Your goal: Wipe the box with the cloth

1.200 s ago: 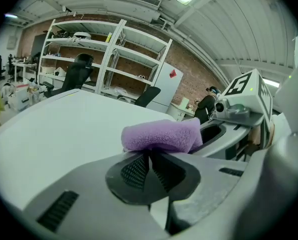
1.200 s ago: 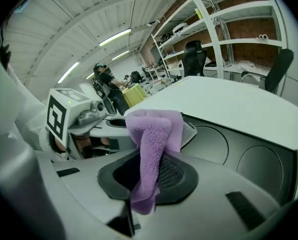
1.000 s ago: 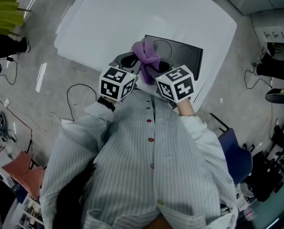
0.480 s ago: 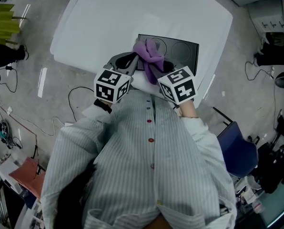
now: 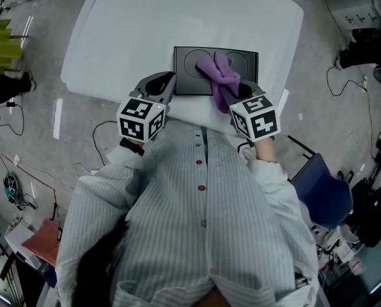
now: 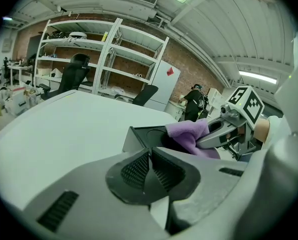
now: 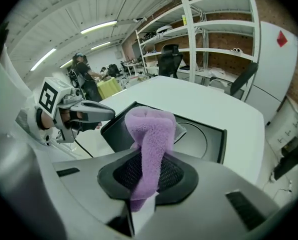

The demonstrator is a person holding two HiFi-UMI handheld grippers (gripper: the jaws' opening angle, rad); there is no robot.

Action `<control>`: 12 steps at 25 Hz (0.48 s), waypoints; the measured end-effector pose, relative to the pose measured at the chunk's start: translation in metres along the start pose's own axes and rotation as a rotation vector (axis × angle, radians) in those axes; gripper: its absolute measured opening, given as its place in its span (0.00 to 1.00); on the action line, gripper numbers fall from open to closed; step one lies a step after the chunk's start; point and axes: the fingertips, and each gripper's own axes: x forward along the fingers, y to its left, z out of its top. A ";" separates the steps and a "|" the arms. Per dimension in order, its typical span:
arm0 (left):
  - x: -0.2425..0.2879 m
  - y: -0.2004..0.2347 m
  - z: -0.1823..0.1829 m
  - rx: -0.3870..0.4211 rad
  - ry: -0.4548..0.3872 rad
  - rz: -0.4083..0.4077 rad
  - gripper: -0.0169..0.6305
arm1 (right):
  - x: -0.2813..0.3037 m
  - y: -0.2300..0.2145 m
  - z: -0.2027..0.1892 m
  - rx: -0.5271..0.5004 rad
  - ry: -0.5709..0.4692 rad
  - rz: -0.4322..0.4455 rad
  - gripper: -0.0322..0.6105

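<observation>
Box (image 5: 192, 69) dark, flat, w/ two round outlines on top, close to 6 o'clock edge of white surface (image 5: 178, 11); plenty of bare room toward 12, 9 and 3. Right hand-held gripper (image 7: 145, 174) pinching purple cloth (image 5: 221, 80), draped over box's 4 o'clock part, hiding that corner. Left hand-held gripper (image 6: 150, 163) pressed together, nothing btwn jaws, just off box's 8 o'clock corner.
</observation>
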 end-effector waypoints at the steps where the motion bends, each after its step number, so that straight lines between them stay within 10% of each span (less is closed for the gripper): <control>1: 0.000 0.000 0.000 0.001 0.001 -0.001 0.05 | -0.003 -0.006 -0.003 0.005 0.004 -0.018 0.14; 12: 0.004 -0.005 0.001 0.013 0.015 -0.007 0.05 | -0.038 -0.061 -0.033 0.043 0.049 -0.176 0.14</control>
